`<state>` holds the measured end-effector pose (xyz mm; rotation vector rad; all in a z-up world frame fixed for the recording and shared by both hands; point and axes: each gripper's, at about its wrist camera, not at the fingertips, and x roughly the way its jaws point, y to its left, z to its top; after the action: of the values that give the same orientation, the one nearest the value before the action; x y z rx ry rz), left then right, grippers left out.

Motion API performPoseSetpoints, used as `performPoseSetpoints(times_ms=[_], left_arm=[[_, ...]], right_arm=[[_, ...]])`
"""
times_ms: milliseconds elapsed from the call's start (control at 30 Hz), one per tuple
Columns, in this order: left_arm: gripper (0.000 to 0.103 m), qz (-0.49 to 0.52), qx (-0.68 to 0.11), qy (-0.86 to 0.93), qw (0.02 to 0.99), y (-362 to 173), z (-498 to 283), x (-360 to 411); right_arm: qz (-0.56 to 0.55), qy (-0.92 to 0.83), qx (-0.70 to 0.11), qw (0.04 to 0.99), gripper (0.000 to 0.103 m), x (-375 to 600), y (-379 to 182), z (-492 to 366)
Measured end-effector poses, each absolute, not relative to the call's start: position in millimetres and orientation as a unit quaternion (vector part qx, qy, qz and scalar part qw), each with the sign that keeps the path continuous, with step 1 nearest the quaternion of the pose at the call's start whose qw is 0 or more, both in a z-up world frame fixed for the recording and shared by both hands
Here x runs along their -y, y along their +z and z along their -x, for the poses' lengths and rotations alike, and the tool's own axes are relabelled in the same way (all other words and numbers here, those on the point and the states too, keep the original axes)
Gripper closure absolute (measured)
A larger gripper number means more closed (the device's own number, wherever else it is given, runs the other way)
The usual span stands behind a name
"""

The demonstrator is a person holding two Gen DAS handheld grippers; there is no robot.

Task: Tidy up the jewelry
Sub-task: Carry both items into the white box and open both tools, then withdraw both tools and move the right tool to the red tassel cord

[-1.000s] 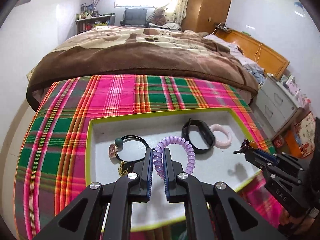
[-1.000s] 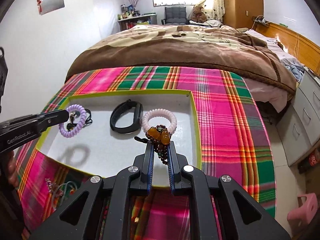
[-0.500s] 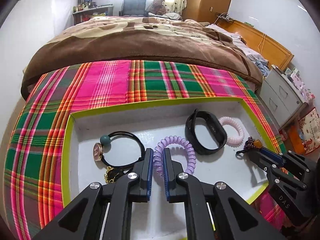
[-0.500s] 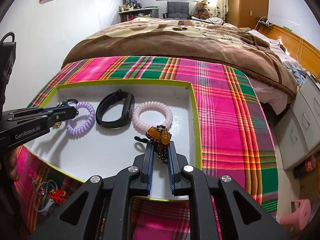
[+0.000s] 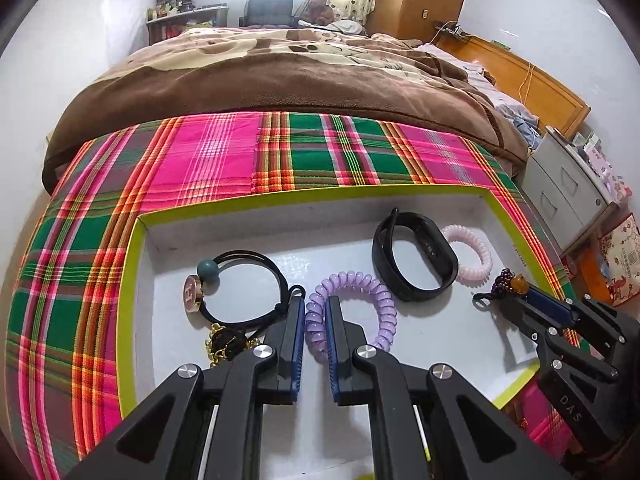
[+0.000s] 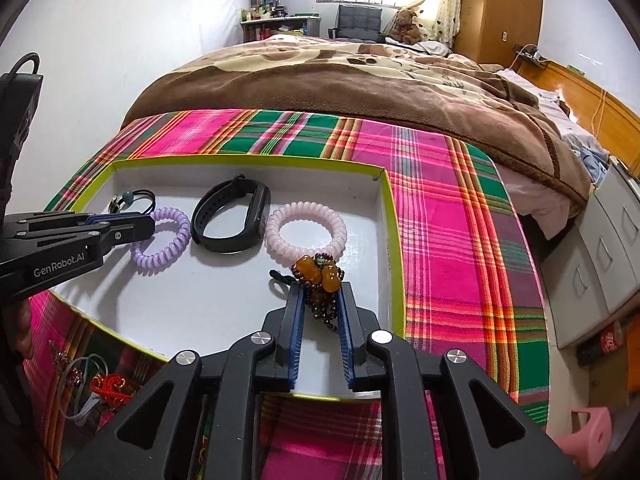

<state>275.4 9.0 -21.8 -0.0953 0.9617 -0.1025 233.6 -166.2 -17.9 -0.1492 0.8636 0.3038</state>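
A white tray with a yellow-green rim [image 5: 128, 300] [image 6: 396, 240] lies on the plaid cloth. My left gripper [image 5: 314, 304] [image 6: 136, 224] is shut on a purple coil hair tie [image 5: 376, 292] [image 6: 176, 240], which rests on the tray floor. To its right lie a black wristband [image 5: 430, 242] [image 6: 262, 216] and a pink coil tie [image 5: 480, 256] [image 6: 340, 228]. My right gripper [image 6: 320, 288] [image 5: 516, 300] is opening, its jaws spread around a dark beaded bracelet with amber stones [image 6: 320, 274] [image 5: 508, 282] lying on the tray beside the pink coil.
A black hair tie with a green ball [image 5: 208, 272] and a gold chain [image 5: 224, 344] sit at the tray's left. Loose jewelry [image 6: 104, 388] lies on the cloth near the front left. A brown-blanketed bed [image 6: 360, 80] lies beyond; grey drawers [image 6: 600, 264] stand at right.
My left gripper came down with the purple coil onto the tray floor. The right gripper lowered the beaded bracelet next to the pink coil and its jaws have spread apart.
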Motion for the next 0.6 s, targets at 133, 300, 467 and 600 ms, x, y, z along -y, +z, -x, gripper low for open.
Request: performPoseSetpoints(times_ms=[133,300,467,600], left_arm=[[0.093,0.039,-0.464,-0.048,0.884,-22,-275,-6],[0.083,0.036,-0.463,-0.045,0.884,-21,-271,-4],[0.080,0.030,-0.454,-0.048,0.889,-14,-263,-3],[0.070,0.038,-0.447,-0.054,0.892,-7,-253,-4]], right_arm=[[0.074,0.145,-0.416,0.895,0.081,166,-17,-233],[0.071,0.144,-0.415,0.895,0.077,167,-16,-233],[0.054,0.149,-0.409,0.899,0.060,169,-12,-230],[0.051,0.153,-0.403,0.901,0.060,168,-8,-226]])
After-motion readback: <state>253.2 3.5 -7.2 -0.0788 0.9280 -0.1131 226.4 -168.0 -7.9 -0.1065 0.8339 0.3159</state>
